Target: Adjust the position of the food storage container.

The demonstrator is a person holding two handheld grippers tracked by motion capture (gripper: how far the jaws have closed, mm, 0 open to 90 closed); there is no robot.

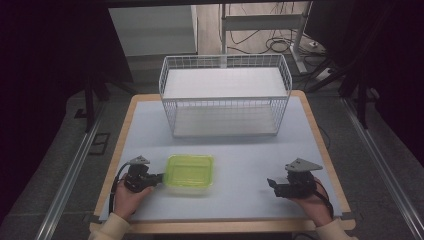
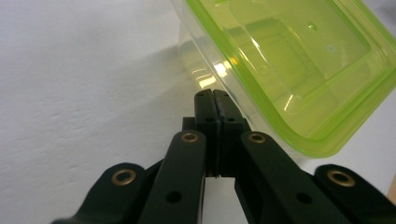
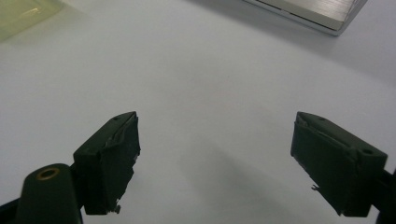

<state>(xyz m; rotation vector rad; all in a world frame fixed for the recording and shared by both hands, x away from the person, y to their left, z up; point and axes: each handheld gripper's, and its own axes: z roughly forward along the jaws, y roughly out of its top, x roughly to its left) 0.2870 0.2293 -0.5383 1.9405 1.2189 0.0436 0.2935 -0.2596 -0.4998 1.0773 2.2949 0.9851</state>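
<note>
High view: green lidded container (image 1: 190,171) sits lower centre-left of frame on the tabletop (image 1: 240,150), well short of the white wire basket (image 1: 225,95) at upper centre. Left hand-held gripper (image 1: 159,177) at lower left, tips at the container's left edge. Right hand-held gripper (image 1: 272,184) at lower right, well apart from the container, over bare surface.

Left gripper view: left hand-held gripper (image 2: 214,95) is clenched, jaws pressed together with nothing between them, tips touching or just beside the clear side wall below the green lid (image 2: 299,56), which takes the upper right of frame. Looks like a nudge or a line-up on the container, not a grasp. To do it well: if pushing, keep the contact low on the wall and push square so the box slides without spinning; if lifting, back off, open up, and take the rim.

Right gripper view: right hand-held gripper (image 3: 215,140) is released, jaws wide, only tabletop between them. A corner of the container shows faintly at upper left, basket base at upper right.

Writing: none readable on lid, basket or either gripper.
</note>
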